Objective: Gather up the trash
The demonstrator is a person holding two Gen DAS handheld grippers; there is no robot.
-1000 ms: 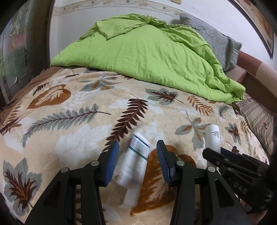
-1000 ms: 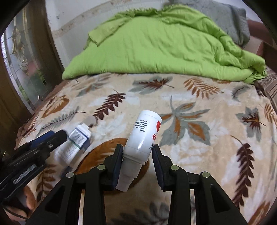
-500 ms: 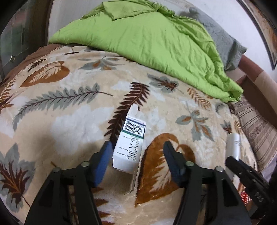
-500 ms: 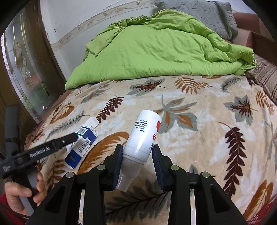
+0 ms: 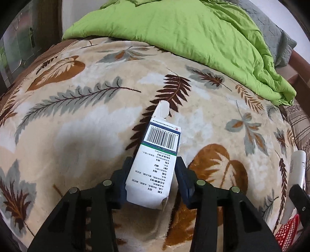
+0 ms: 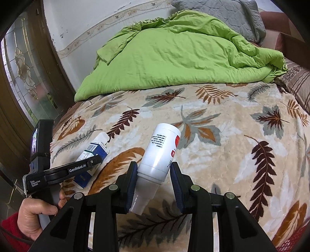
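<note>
A white and blue carton (image 5: pixel 162 135) with a barcode lies on the leaf-patterned blanket (image 5: pixel 77 135). My left gripper (image 5: pixel 154 160) straddles its near end. The jaws are closing and the pads touch both long sides. From the right wrist view the same carton (image 6: pixel 93 151) lies under the left gripper (image 6: pixel 85 167), which a hand (image 6: pixel 36 215) in a red sleeve holds. My right gripper (image 6: pixel 154 164) is shut on the neck end of a white plastic bottle (image 6: pixel 162 147) with a red mark, held just above the blanket. That bottle (image 5: pixel 297 168) shows at the right edge of the left wrist view.
A crumpled green quilt (image 6: pixel 174 58) and a grey pillow (image 6: pixel 232 17) cover the far half of the bed. A red mesh basket (image 5: pixel 288 238) sits low at the bed's right corner. A wooden door with patterned glass (image 6: pixel 25 73) stands on the left.
The left gripper opened wide, came down and forward over the carton, then closed on its sides. The carton now lies barcode side up. The right gripper and its bottle drew back slightly.
</note>
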